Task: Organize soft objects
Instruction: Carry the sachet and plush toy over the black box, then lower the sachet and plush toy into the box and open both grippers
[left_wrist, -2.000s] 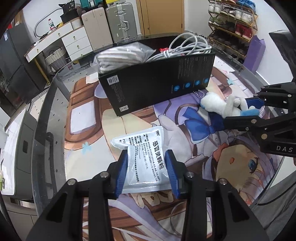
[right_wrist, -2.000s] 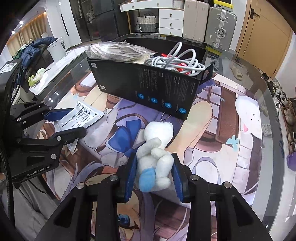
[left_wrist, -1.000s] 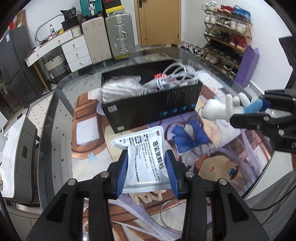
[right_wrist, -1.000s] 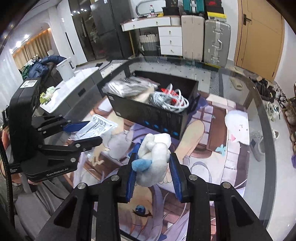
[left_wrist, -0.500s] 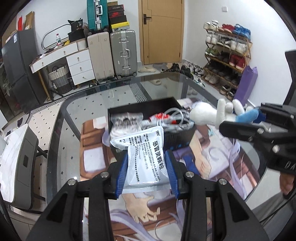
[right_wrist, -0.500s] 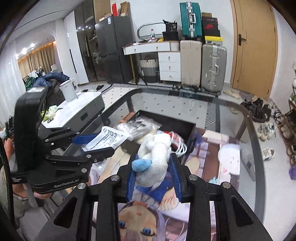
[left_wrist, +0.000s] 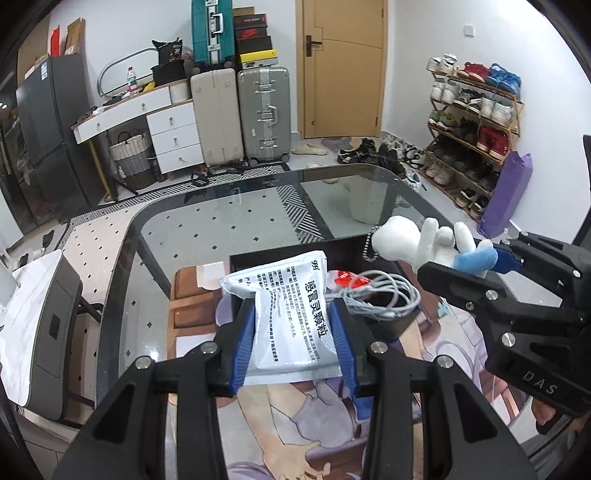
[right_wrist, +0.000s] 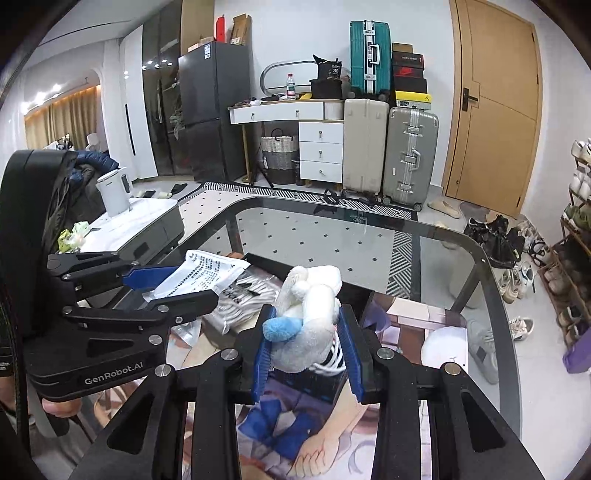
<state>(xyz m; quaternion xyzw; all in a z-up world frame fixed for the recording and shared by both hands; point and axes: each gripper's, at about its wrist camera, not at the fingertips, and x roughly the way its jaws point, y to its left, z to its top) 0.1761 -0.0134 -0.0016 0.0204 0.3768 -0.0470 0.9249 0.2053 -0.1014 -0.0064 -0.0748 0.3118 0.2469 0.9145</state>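
Left wrist view: left gripper (left_wrist: 293, 341) fingers (left_wrist: 243, 341) clamped on white printed sachet (left_wrist: 291, 314), raised above black box (left_wrist: 384, 321) on glass bench (left_wrist: 207, 236). Right wrist view: right gripper (right_wrist: 306, 349) fingers (right_wrist: 263, 350) clamped on white plush toy (right_wrist: 308, 325), raised over same box.

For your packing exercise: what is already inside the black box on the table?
Inside the box lie a coiled grey cable, something red and a plastic-wrapped bundle. The held sachet and plush cover the rest.
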